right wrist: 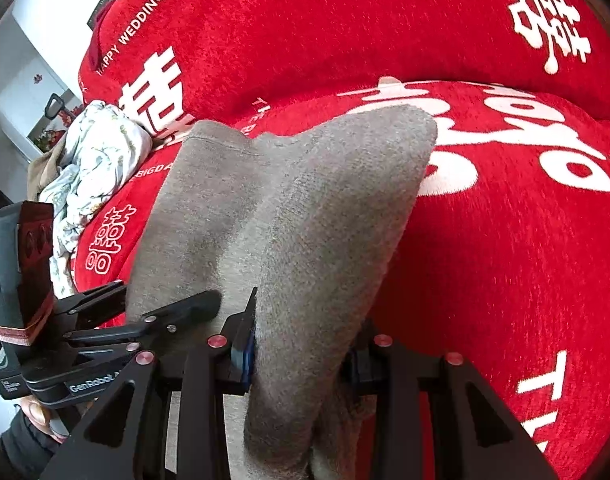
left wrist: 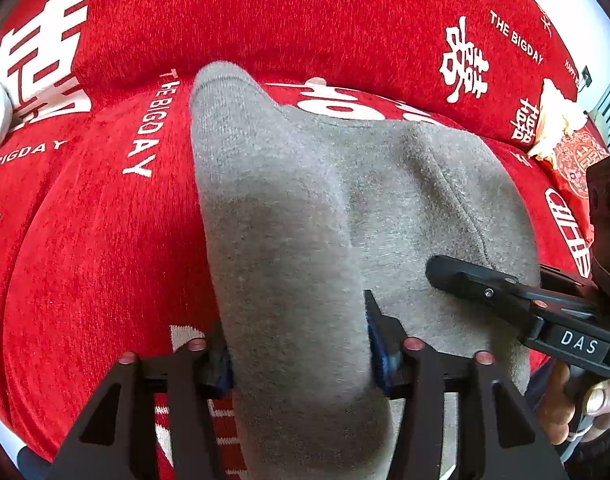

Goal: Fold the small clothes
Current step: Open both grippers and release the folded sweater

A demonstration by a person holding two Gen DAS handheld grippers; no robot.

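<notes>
A small grey knit garment [left wrist: 325, 208] lies on a red sofa cover, its near edge lifted. My left gripper [left wrist: 301, 356] is shut on the garment's near left part, cloth bunched between its blue pads. My right gripper [right wrist: 301, 356] is shut on the near right part of the same garment [right wrist: 289, 208]. Each gripper shows in the other's view: the right gripper [left wrist: 485, 284] at the right, the left gripper [right wrist: 153, 316] at the lower left. Both hold the edge side by side, close together.
The red cover [left wrist: 105, 240] with white lettering spans the seat and backrest [right wrist: 325, 20]. A crumpled white floral cloth [right wrist: 93, 160] lies at the left end of the sofa. A red and cream cushion [left wrist: 565, 136] sits at the right end.
</notes>
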